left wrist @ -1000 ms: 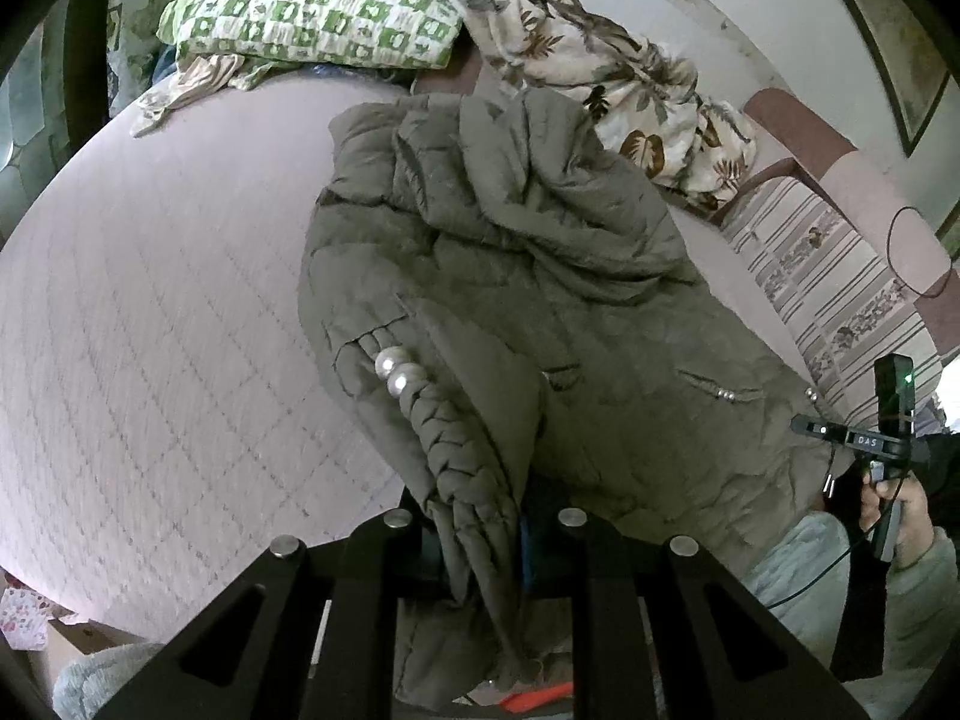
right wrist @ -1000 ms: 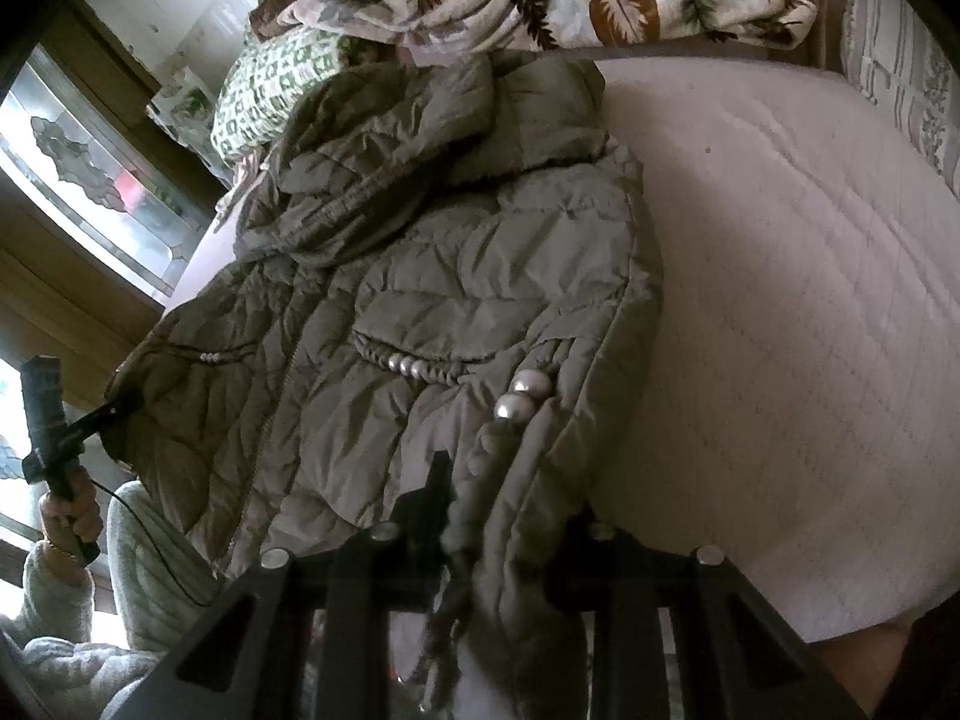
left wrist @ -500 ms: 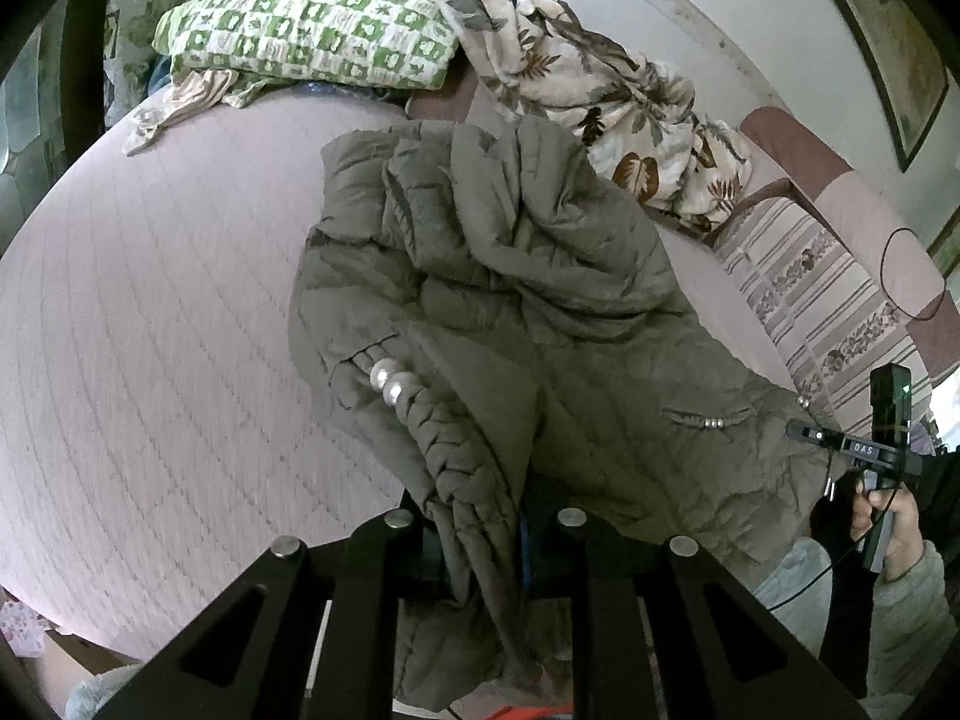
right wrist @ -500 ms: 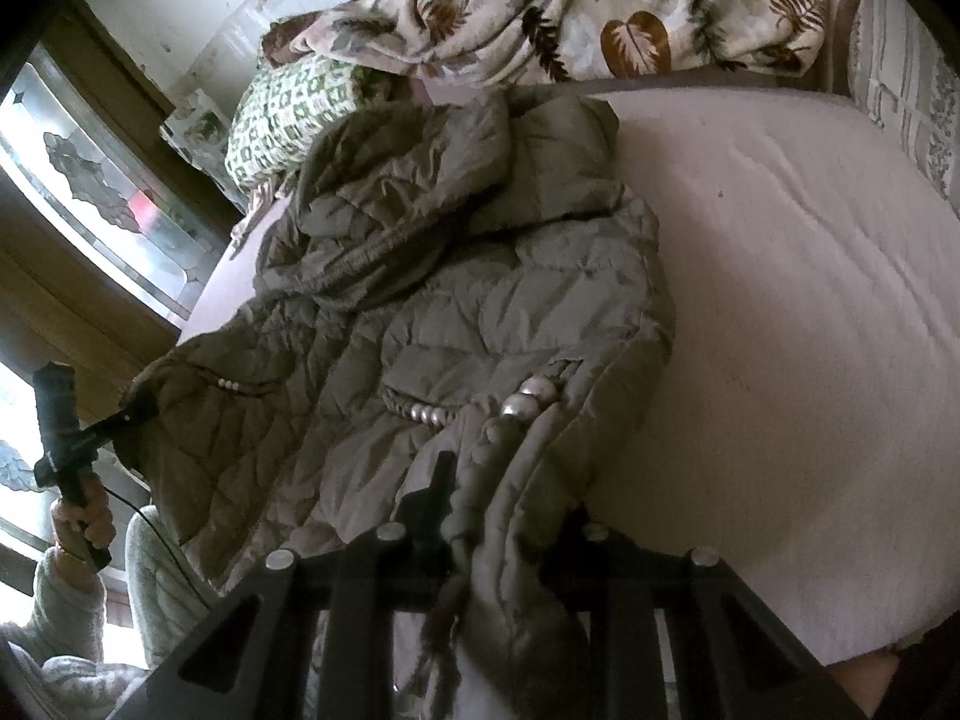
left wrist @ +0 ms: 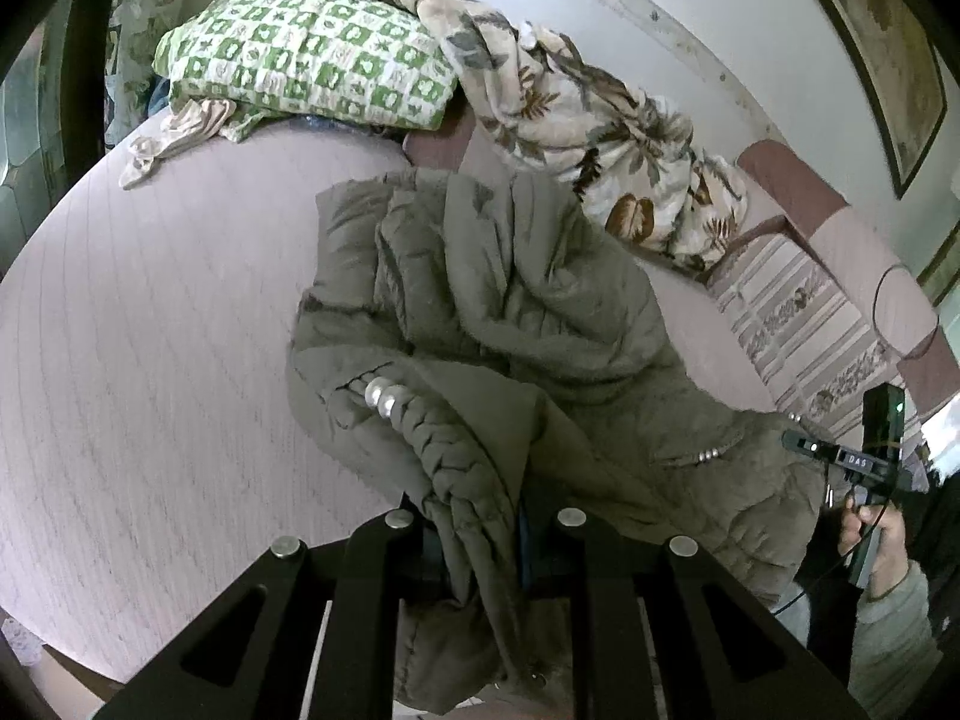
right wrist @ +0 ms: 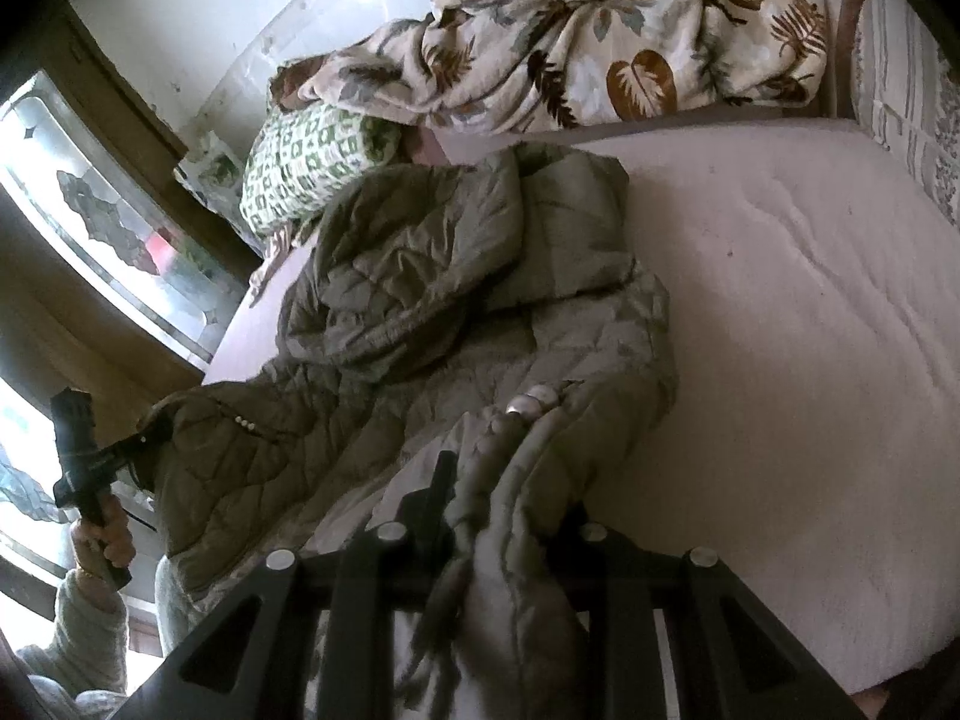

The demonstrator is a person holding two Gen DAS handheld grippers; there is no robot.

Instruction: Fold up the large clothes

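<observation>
A large olive quilted jacket (left wrist: 516,324) lies on the pale bed (left wrist: 150,330), hood end toward the pillows; it also shows in the right wrist view (right wrist: 420,312). My left gripper (left wrist: 480,534) is shut on the jacket's bottom hem by a pearl-trimmed pocket (left wrist: 381,393). My right gripper (right wrist: 498,528) is shut on the hem at the other bottom corner and shows at the right of the left wrist view (left wrist: 798,441). The left gripper shows at the left of the right wrist view (right wrist: 141,441). Both hold the hem lifted off the bed's near edge.
A green checked pillow (left wrist: 306,60) and a leaf-print blanket (left wrist: 600,138) lie at the head of the bed. A striped cushion (left wrist: 804,324) stands along the right side. A window (right wrist: 90,228) is at the left of the right wrist view.
Both grippers have lifted the hem and carried it up toward the hood. The bottom part of the jacket has risen off the bed and more bare mattress shows.
</observation>
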